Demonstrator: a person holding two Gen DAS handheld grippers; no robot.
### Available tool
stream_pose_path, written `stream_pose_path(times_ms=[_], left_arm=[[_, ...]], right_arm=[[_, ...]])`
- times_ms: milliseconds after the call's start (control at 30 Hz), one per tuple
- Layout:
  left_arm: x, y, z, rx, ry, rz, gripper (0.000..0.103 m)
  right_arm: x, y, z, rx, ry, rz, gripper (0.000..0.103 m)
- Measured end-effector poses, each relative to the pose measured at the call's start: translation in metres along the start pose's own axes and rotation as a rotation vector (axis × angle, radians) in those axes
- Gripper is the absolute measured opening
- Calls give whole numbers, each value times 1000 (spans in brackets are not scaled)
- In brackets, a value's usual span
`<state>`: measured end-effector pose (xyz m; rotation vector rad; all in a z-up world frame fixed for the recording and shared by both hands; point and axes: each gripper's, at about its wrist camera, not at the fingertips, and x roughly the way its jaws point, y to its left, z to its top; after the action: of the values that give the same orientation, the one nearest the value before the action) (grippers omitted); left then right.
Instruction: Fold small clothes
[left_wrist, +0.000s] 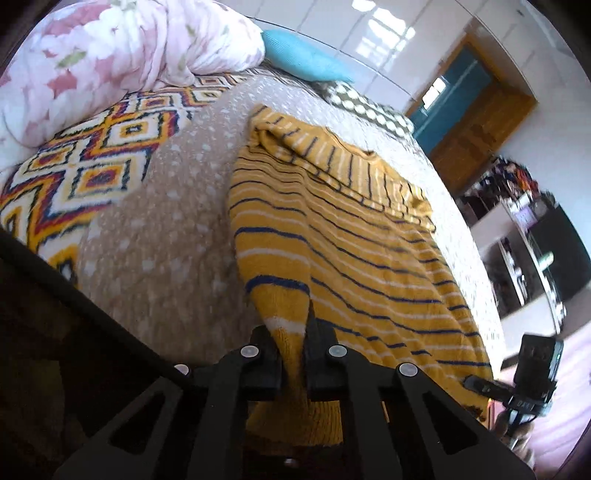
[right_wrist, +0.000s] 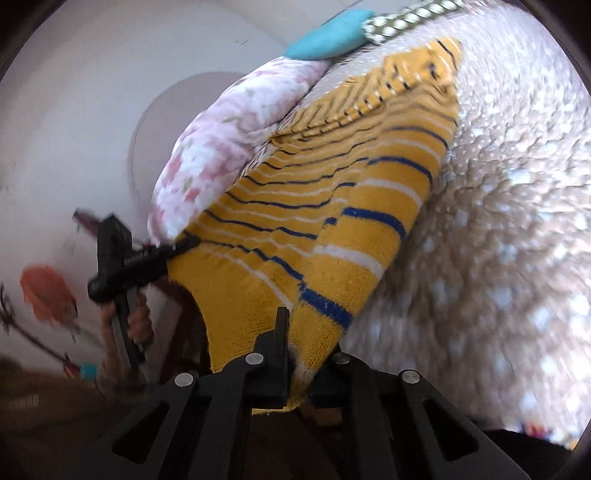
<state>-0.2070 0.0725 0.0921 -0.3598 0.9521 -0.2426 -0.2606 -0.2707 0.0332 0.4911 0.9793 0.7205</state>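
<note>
Fingers of the left gripper (left_wrist: 293, 354) and right gripper (right_wrist: 300, 363) each pinch shut on one near corner of the yellow striped sweater (left_wrist: 332, 229), which drapes across the speckled beige bedspread (left_wrist: 166, 221) toward its far edge.

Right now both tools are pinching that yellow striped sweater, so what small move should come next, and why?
Probably carry the held edge forward over the rest. The left hand-held gripper and the right hand-held gripper each clamp a near edge of the sweater, lifted, while its far part lies flat on the bed. Laying the near half over would make the fold.
</note>
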Motion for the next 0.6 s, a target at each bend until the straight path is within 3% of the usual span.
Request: stream_pose_path(times_ms=[133,267,467,600], left_arm=[[7,7,-31,11,58,49,7],[12,21,-14,-57,56,5,7],[14,-10,93,26,-129,0,7],[51,-31,162,44,-161,31,7]], right_arm=[[2,-1,-26,-7,73,-48,8],[-4,-1,-9,-17,30,-49,8],[-20,17,80,-100,-159,-63,8],[-14,2,149,-67,-283,-120,8]])
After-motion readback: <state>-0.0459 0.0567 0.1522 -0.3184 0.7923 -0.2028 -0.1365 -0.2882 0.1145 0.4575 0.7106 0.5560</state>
